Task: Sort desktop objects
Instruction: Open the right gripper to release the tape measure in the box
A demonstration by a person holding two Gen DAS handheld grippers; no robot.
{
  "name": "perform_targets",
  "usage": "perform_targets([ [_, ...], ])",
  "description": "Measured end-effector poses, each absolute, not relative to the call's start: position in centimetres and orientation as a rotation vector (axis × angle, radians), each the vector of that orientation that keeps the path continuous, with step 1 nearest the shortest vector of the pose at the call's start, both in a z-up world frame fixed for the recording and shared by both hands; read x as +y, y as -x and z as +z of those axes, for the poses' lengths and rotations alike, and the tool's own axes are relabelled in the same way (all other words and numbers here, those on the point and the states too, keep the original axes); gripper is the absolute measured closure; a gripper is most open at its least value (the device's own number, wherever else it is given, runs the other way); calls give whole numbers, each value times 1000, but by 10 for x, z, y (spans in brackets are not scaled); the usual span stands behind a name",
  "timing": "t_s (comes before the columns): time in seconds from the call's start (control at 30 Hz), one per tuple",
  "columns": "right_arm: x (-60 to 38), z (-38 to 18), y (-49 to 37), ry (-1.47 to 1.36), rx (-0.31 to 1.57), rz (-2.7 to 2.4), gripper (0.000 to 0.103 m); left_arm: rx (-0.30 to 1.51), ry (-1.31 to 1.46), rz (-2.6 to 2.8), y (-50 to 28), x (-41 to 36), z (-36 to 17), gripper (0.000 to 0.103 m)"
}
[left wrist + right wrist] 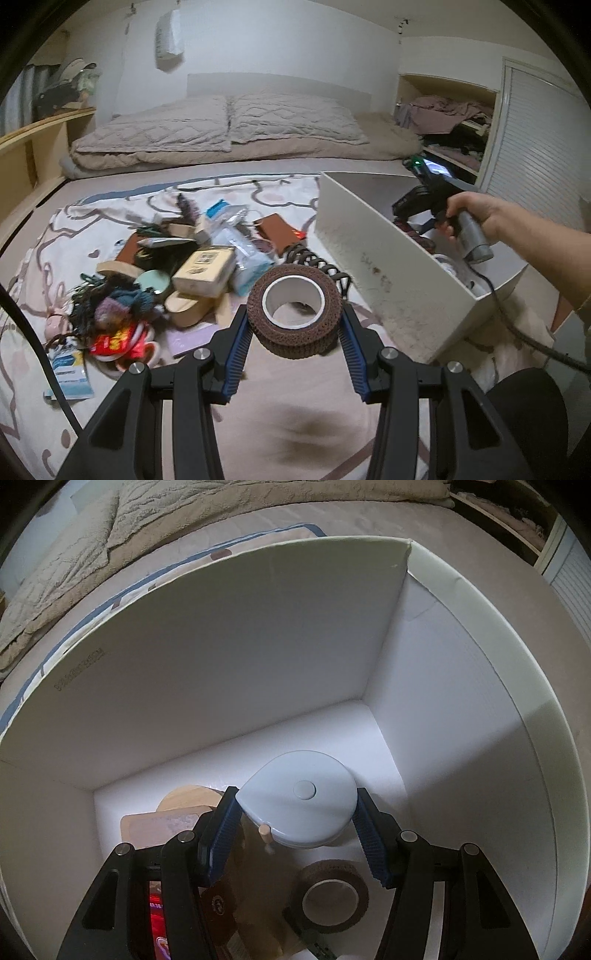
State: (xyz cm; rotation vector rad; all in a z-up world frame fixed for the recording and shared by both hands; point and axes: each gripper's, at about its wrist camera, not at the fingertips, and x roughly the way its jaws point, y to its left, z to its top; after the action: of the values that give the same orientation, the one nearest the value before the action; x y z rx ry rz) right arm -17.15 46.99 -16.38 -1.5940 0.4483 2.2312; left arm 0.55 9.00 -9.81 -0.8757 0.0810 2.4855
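Hand-held gripper (294, 325) clamping tape roll (294, 308), seemingly level

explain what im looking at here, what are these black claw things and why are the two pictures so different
There is no robot. A person holds a handheld claw in each hand, and each claw carries a wide-angle camera looking forward along its two blue-padded fingers.

The left wrist picture shows the left claw gripping a brown tape roll above a bed. On the bed lies a pile of clutter: small boxes, packets, yarn, wooden pieces. To the right stands a white box, and the person's right hand reaches into it with the other claw.

The right wrist picture is taken from inside that white box. The right claw holds a pale blue round tape measure between its fingers. Below it, already in the box, lie another brown tape roll and some wooden pieces.
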Motion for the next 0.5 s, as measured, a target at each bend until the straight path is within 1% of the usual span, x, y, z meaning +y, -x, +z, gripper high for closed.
perform_targets([
  [0.3,478,-165,156,1591,494,2249,42,31,886,2427,11,116,-81,56],
  [0.5,484,-168,143,1584,579,2267,42,0,870,2401,18,134,-70,56],
])
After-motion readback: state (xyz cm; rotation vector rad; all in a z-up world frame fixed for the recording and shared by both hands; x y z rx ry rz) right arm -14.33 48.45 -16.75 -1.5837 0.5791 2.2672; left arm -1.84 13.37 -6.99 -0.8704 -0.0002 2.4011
